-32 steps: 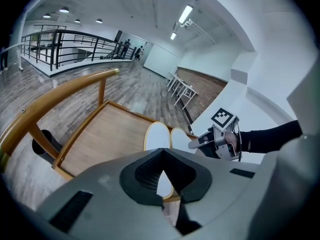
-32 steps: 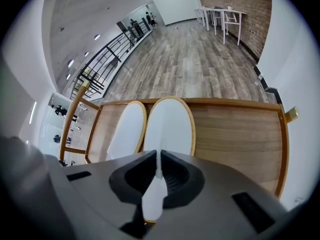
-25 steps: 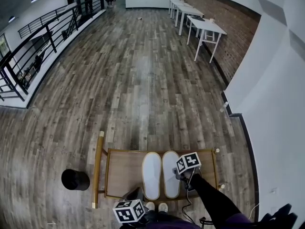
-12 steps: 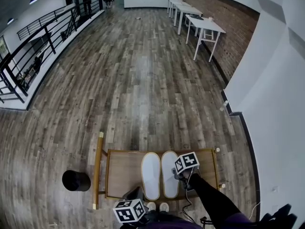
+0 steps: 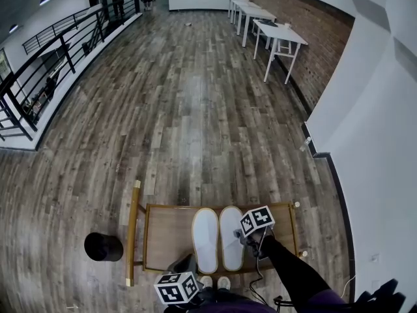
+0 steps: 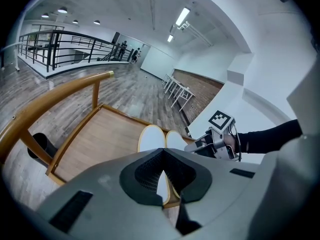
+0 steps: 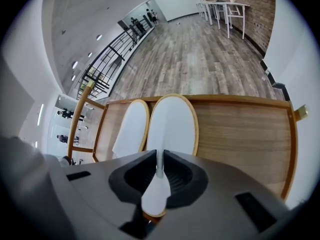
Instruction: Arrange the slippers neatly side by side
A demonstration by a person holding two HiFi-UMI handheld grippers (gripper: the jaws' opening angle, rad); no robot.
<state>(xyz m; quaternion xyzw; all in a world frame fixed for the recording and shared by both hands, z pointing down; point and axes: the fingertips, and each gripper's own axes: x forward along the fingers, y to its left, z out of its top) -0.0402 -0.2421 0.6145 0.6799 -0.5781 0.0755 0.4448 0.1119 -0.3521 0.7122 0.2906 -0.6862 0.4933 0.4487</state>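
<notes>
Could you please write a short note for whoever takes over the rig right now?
Left gripper: shut, empty, held at the near edge of the cart.
Right gripper: shut on the white fabric at the near end of the right slipper.
Things: the right slipper and the left slipper lie flat on the cart, side by side, pointing the same way.
Done: the pair looks lined up.
Left: probably just let go of the right slipper and draw back; nudge it only if it shifts.
</notes>
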